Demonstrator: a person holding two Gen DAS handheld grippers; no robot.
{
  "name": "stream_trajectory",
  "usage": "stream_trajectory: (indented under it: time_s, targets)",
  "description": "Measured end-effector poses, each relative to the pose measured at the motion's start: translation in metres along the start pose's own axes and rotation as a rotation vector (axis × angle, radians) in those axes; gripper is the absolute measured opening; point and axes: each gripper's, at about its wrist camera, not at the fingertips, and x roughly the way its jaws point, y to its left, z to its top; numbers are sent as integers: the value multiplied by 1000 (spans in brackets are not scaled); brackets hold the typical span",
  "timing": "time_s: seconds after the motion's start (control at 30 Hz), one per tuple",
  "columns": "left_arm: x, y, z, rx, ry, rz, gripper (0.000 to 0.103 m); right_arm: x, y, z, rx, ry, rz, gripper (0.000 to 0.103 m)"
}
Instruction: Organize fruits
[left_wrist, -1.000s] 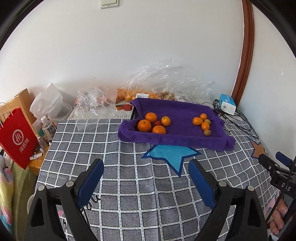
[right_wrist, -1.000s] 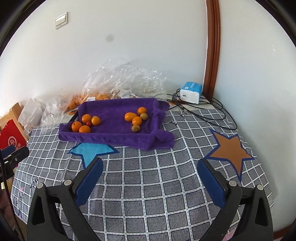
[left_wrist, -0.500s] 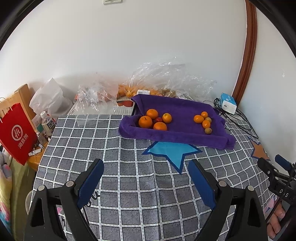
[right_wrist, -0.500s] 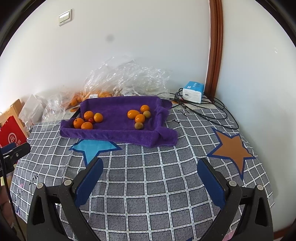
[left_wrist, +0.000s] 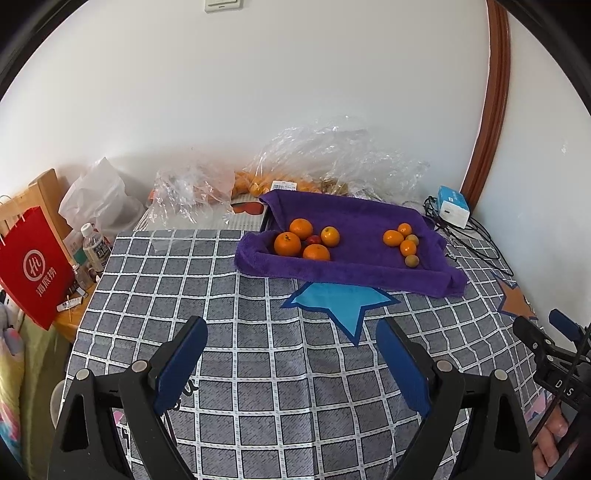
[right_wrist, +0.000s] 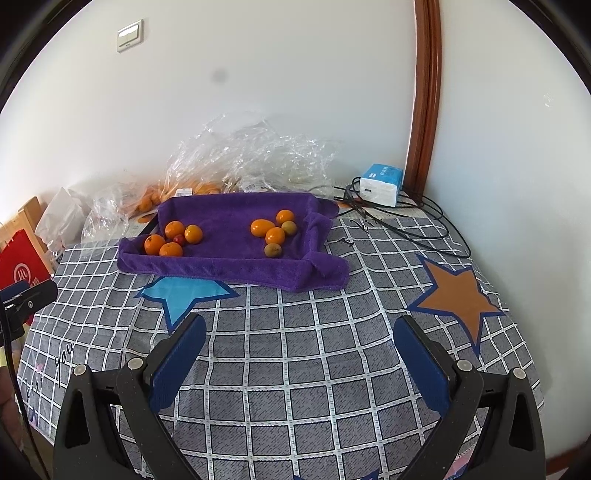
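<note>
A purple towel-lined tray (left_wrist: 354, 273) (right_wrist: 236, 267) sits at the back of the checked table. At its left end lie several oranges (left_wrist: 287, 244) (right_wrist: 154, 244) around a small red fruit (left_wrist: 314, 240). At its right end lie several small kumquats (left_wrist: 392, 237) (right_wrist: 262, 227) and greenish-brown fruits (left_wrist: 411, 261) (right_wrist: 273, 250). My left gripper (left_wrist: 291, 332) is open and empty, well short of the tray. My right gripper (right_wrist: 299, 330) is open and empty, also well in front of it.
Clear plastic bags of fruit (left_wrist: 332, 162) (right_wrist: 251, 158) lie behind the tray by the wall. A blue-white box (right_wrist: 380, 183) with black cables (right_wrist: 417, 221) sits at the back right. A red bag (left_wrist: 33, 262) and a water bottle (left_wrist: 94, 247) stand off the left edge.
Both grippers have drawn back and risen a little from the tray; it looks slightly smaller and higher in both views. Both stay open. The fruits have not moved.
</note>
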Motion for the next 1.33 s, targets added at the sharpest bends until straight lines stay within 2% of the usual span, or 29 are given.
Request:
stream_trajectory:
  time_s: [1.33]
  targets:
    - [-1,0,2,-2,-17,-2,92,-8,10,-1,-27,-20,17,100]
